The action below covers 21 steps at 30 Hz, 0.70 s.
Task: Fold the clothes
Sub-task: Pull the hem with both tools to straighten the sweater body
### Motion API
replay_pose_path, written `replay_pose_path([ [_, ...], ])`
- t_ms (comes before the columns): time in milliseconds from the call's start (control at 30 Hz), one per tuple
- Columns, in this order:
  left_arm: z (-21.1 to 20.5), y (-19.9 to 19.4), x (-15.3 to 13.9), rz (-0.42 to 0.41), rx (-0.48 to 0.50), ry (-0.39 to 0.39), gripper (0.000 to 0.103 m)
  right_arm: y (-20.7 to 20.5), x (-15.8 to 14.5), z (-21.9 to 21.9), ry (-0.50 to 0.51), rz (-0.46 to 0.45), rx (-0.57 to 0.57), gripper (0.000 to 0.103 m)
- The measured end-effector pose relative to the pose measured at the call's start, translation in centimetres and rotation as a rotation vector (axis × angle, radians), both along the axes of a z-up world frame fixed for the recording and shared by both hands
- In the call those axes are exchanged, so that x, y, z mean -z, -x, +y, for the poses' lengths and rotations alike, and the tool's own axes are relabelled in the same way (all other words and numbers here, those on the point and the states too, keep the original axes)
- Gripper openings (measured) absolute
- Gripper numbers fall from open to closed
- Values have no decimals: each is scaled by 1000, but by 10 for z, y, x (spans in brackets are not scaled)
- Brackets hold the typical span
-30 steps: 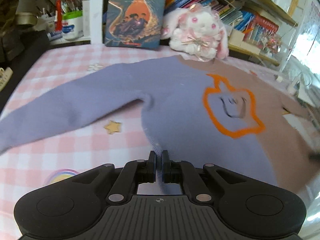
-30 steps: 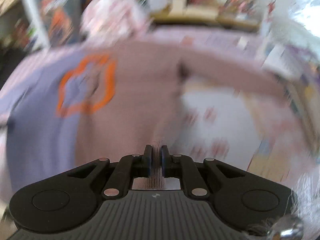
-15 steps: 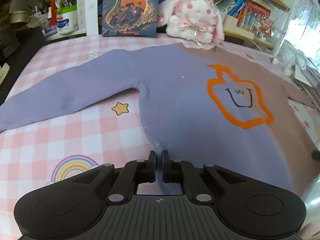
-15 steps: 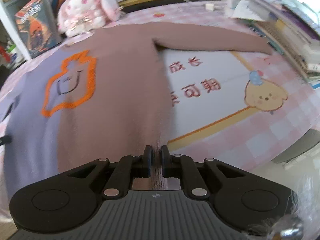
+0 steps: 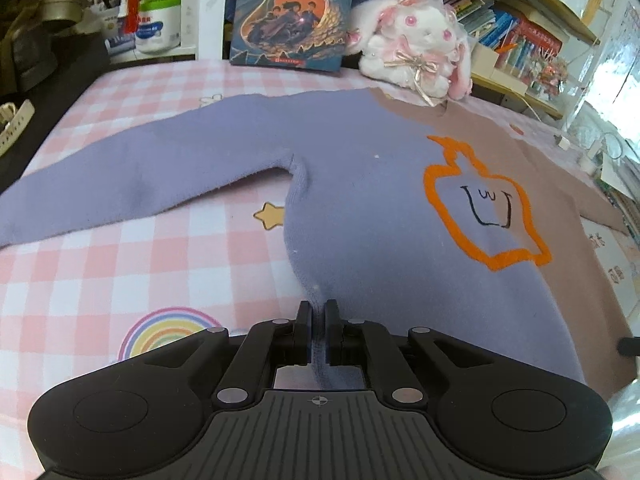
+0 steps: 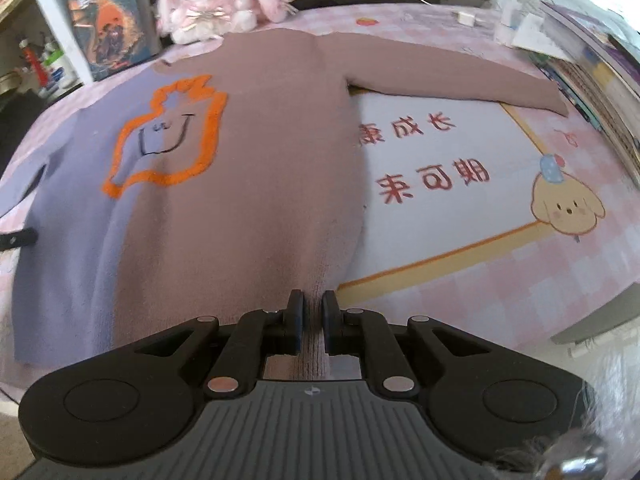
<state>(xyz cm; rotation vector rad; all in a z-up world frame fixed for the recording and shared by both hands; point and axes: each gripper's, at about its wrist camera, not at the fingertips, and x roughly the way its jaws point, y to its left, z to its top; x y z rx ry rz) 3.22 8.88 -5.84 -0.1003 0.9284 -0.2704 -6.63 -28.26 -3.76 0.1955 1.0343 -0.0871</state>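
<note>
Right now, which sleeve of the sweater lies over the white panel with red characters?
The brown sleeve, on the right gripper's side; the purple sleeve lies on pink checks.

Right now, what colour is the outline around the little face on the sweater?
Orange outline on the sweater, around a black-line face; clearest in the left wrist view.

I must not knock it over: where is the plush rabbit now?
The plush rabbit sits at the table's far edge, right of the standing book, just beyond the sweater's collar.
</note>
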Motion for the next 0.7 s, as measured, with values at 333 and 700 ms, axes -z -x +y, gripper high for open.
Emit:
replay_pose_path([
  [333, 11, 11, 1, 13, -38, 96, 4, -7, 7, -7, 6, -3, 54, 18],
  [700, 11, 18, -2, 24, -32, 97, 4, -23, 11, -4, 35, -53, 45, 11],
])
